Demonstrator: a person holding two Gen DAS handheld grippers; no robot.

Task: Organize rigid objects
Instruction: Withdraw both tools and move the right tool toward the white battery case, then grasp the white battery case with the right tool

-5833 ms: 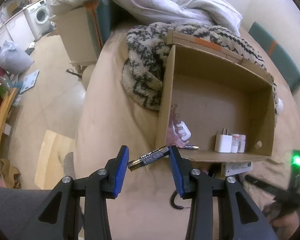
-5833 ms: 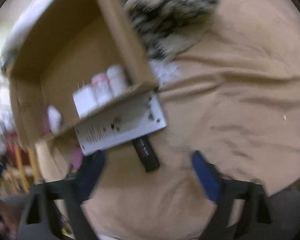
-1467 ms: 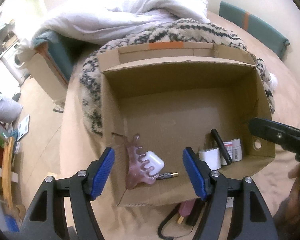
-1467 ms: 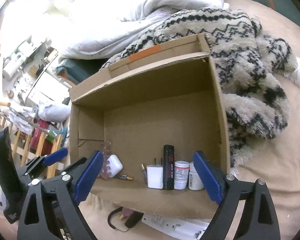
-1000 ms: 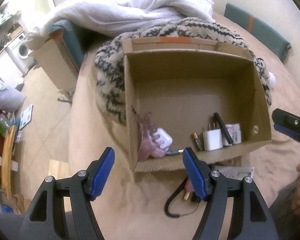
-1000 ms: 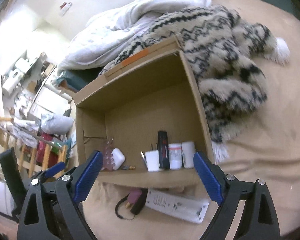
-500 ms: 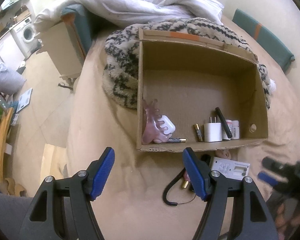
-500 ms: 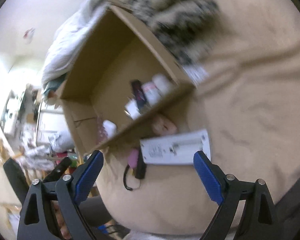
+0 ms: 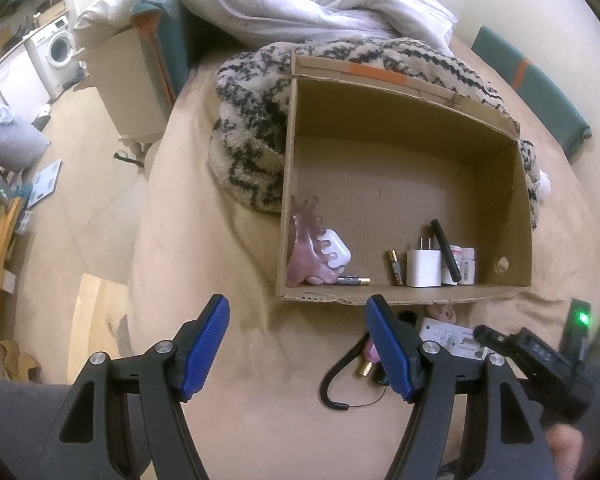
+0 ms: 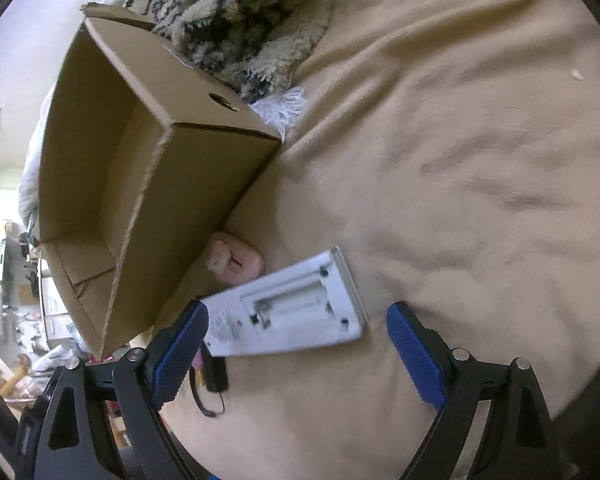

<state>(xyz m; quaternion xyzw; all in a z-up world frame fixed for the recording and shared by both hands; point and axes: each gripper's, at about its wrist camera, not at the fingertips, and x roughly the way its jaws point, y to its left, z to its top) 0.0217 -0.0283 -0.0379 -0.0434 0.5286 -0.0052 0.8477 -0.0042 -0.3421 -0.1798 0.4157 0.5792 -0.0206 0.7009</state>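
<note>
Tan bedcover (image 10: 460, 140) spreads over the whole bed, and a cardboard box (image 9: 516, 216) sits on it, backed against a shaggy black-and-cream blanket (image 9: 248, 120). Along the box's near wall stand the things already sorted: a pink hair claw (image 9: 304, 248) in the near left corner with a white earbud case (image 9: 334, 250) on it, then a battery (image 9: 395, 266), a white charger plug (image 9: 423, 268), a black stick (image 9: 445, 250) and two small white bottles (image 9: 464, 266).

Outside, just beside that near wall, a white remote (image 10: 288, 312) lies face down with its battery bay uncovered. A pink pouch (image 10: 236, 262) touches the box foot, and a small corded gadget (image 10: 212, 376) lies near the remote's end.

Right gripper (image 10: 296, 356) has its jaws spread wide on either side of the remote, not pressing it. Left gripper (image 9: 296, 344) is also wide and empty, over bare cover.

I judge the remote to be the piece in hand: lower, close across its narrow width, then carry it over the wall.
</note>
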